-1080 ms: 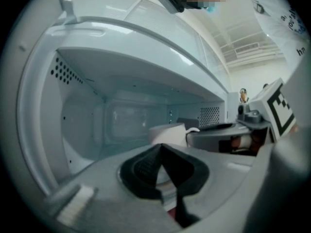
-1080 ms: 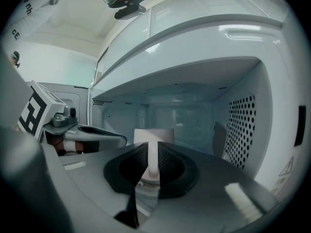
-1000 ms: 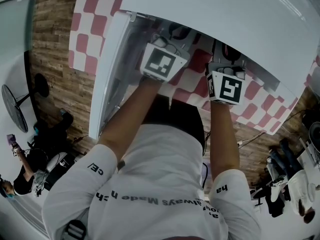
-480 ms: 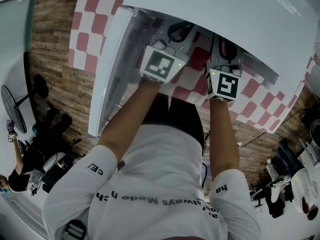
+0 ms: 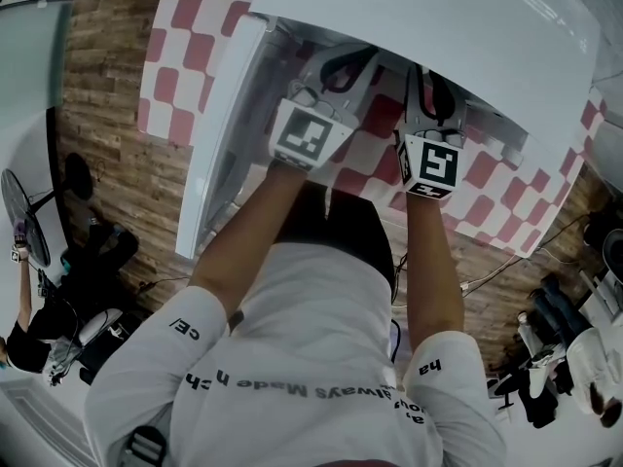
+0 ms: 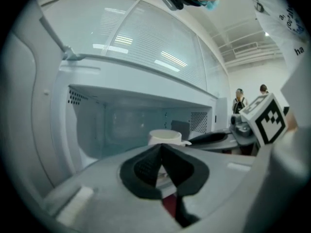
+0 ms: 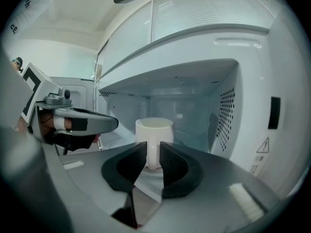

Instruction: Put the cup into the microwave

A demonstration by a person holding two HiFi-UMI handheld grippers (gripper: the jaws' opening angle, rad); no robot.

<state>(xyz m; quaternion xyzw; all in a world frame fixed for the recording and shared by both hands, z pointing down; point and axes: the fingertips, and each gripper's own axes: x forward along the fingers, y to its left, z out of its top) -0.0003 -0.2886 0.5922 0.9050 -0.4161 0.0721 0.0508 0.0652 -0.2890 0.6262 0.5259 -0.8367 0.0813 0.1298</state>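
Note:
A white cup [image 7: 154,135] stands upright in the open white microwave [image 7: 194,57], above its floor or on it; I cannot tell which. My right gripper [image 7: 153,155] is shut on the cup's handle, with one jaw on each side of it. The left gripper view shows the same cup [image 6: 165,137] just beyond my left gripper [image 6: 161,150], which is shut with nothing between its jaws. In the head view both grippers reach under the microwave's top [image 5: 438,27], the left gripper [image 5: 331,71] beside the right gripper [image 5: 428,100]. Their tips are hidden there.
The microwave door [image 5: 219,134] hangs open on the left. A pink and white checked cloth [image 5: 185,27] covers the surface under the microwave. Wooden floor [image 5: 97,95] and a standing fan [image 5: 24,212] lie to the left. People [image 6: 239,101] stand in the background.
Both grippers have moved forward, deeper under the microwave's top. The right one carries the cup with it.

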